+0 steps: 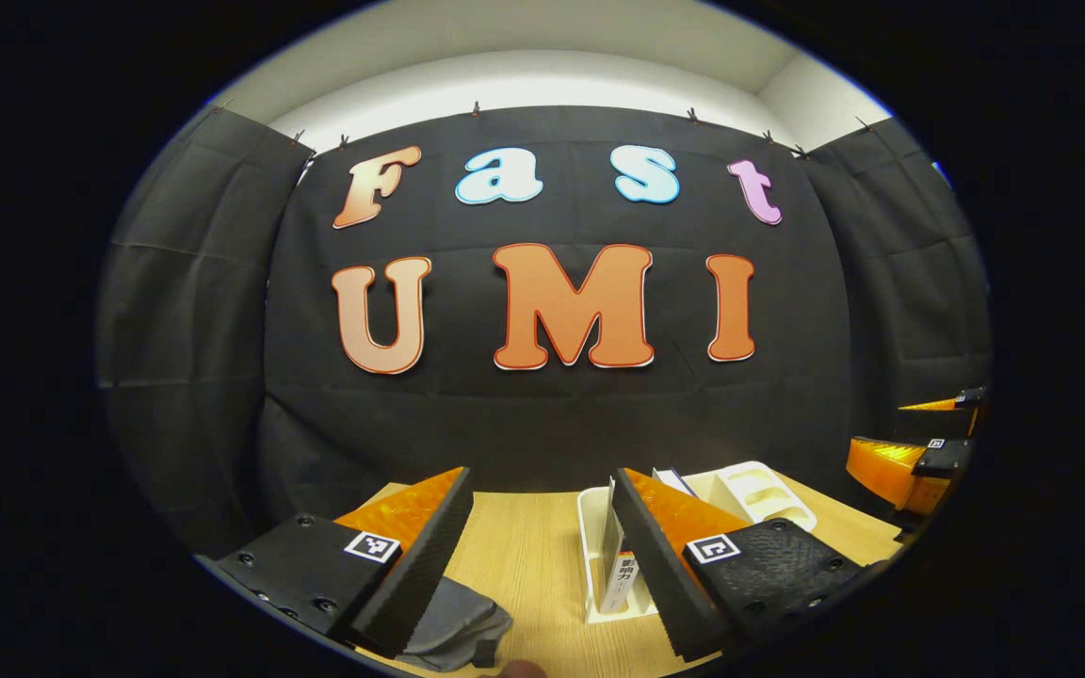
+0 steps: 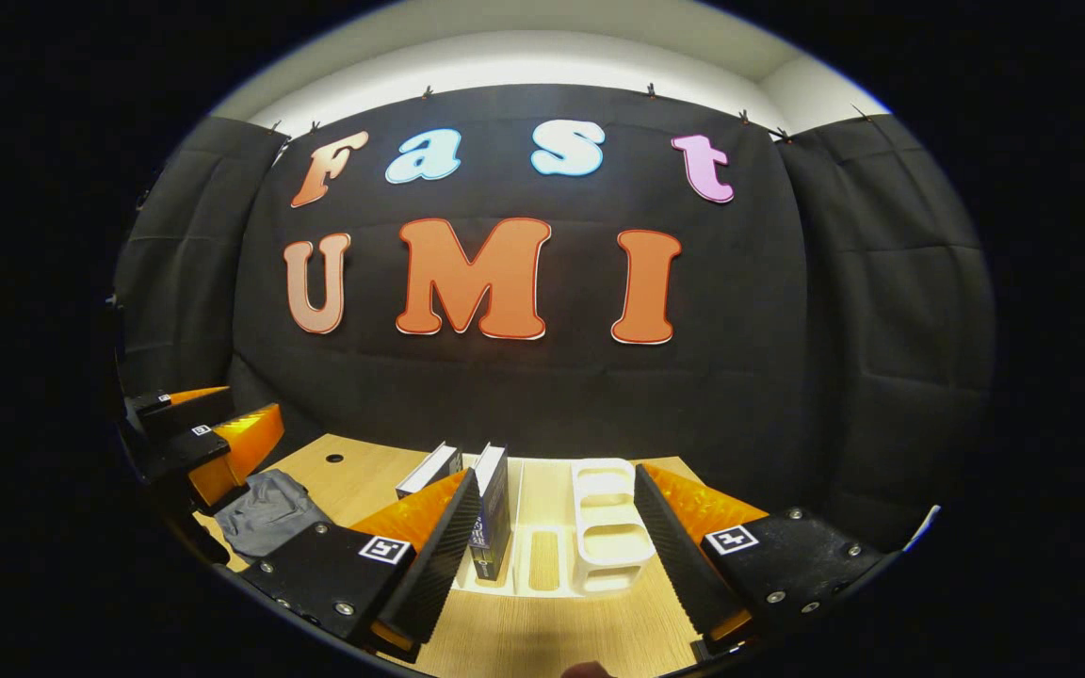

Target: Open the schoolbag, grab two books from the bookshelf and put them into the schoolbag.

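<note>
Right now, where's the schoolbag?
In the right gripper view the grey schoolbag lies flat on the wooden table, left of the white bookshelf, just past the left gripper.

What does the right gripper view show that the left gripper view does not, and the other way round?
Right gripper view: a round hole in the table, and the left tongs, open, by the grey bag. Left gripper view: the right tongs, open, at the far right. Both: the table, the grey bag, the white rack and a book standing in it.
</note>
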Motion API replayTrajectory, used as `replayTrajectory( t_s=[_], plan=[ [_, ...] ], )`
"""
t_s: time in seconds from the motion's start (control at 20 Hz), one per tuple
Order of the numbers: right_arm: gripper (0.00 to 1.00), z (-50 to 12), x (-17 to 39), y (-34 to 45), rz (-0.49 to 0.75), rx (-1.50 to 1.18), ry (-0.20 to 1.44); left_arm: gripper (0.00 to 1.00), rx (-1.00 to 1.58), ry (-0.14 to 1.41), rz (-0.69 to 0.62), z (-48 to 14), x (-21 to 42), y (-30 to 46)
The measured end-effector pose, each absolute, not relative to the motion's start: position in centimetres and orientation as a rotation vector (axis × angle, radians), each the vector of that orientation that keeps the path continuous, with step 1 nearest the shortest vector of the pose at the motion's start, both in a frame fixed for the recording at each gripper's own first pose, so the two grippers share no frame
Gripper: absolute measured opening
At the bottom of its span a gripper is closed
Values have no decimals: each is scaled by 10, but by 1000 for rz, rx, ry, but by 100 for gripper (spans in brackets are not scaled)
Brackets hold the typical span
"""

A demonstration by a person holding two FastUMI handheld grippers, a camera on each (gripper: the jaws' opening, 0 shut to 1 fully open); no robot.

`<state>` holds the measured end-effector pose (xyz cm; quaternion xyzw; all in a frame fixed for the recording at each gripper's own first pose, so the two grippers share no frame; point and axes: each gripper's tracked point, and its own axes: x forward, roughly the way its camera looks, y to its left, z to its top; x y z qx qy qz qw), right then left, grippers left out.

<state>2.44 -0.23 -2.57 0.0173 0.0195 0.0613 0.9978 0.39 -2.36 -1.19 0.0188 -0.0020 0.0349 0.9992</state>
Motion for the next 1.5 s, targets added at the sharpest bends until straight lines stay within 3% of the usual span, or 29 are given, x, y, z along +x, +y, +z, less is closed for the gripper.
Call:
replayTrajectory(
  t_s=[0.3,0.65,0.85,1.15,1.5],
  plan=[
    [97,-34,27,-3,132,19,58,95,116,21,89,-35,7,-9],
    [97,-44,31,-18,131,18,71,94,410,191,177,-130,-5,40],
    [98,-49,37,-34,121,26,79,100,609,308,214,-194,-10,67],
    [98,-64,38,-58,99,25,103,96,829,467,207,-273,-21,83],
    [98,-73,33,-75,96,52,120,91,1003,513,313,-297,-14,112]
  ],
)
